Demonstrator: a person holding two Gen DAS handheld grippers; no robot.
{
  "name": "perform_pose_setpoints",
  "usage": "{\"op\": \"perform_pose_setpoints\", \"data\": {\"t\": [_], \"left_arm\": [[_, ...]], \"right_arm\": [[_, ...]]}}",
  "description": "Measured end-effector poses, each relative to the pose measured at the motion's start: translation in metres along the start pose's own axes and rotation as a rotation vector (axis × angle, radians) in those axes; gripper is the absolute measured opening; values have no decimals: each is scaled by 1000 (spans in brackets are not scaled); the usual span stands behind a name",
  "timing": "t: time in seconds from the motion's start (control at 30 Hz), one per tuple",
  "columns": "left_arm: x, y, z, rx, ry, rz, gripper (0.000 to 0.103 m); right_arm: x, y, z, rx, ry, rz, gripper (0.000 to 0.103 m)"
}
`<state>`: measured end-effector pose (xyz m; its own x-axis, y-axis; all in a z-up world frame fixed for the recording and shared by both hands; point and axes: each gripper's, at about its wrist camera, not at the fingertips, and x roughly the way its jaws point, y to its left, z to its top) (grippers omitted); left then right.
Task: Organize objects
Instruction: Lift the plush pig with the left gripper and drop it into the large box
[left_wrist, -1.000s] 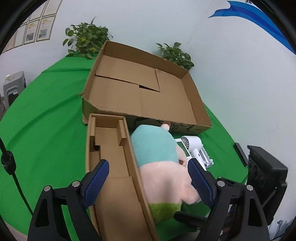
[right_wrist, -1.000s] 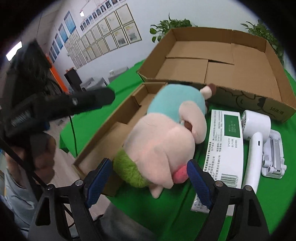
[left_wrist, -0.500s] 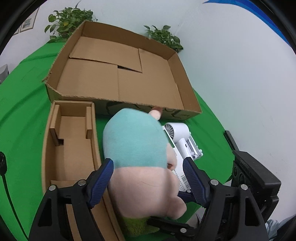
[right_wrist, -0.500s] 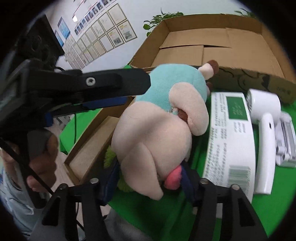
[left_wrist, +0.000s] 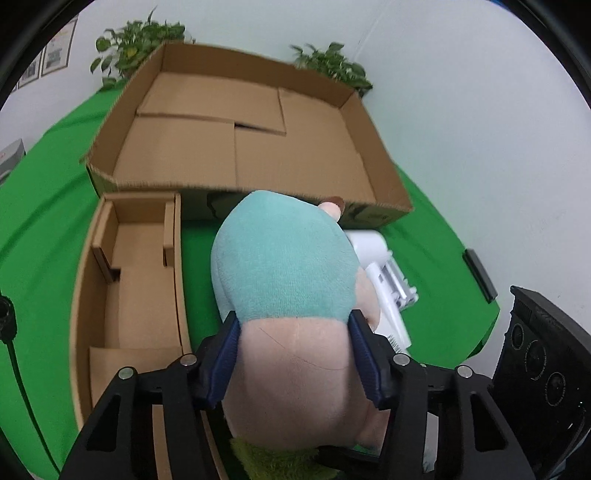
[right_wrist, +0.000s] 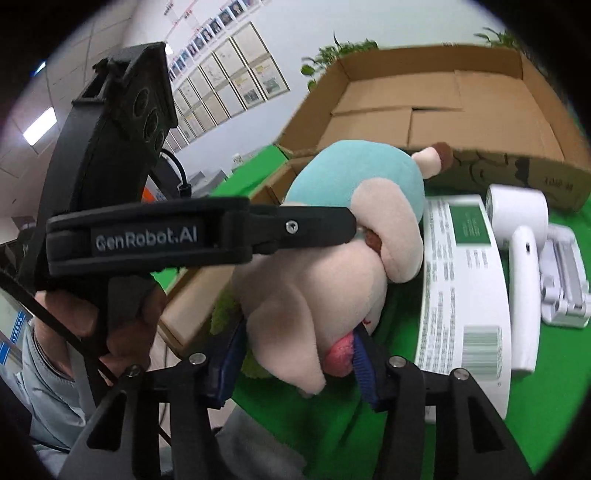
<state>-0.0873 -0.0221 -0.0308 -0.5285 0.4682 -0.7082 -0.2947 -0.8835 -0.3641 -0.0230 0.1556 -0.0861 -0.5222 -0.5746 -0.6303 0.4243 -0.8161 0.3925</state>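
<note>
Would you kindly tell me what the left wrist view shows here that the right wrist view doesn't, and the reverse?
Only the left wrist view shows the inside of the small tray, with its folded dividers, and the left tool's blue pads against the plush toy's sides as it closes.

Only the right wrist view shows the white packet with its barcode, the hand holding the left tool, and the framed pictures on the wall.

Both show the toy, the big open box, the white fan and the green cloth.
</note>
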Motion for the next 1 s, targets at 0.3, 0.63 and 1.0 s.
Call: {"op": "perform_pose_setpoints", "data": {"t": [0.3, 0.63, 1.0], "left_arm": [[-57, -24, 59, 128, -180, 21, 53], [-125, -25, 164, 232, -362, 79, 53], [-77, 53, 223, 155, -273, 72, 53]], "right_arm": [[-34, 25, 52, -144, -144, -40, 50], [-40, 36, 161, -301, -246, -32, 50], [26, 15, 214, -293, -155, -23, 50]]}}
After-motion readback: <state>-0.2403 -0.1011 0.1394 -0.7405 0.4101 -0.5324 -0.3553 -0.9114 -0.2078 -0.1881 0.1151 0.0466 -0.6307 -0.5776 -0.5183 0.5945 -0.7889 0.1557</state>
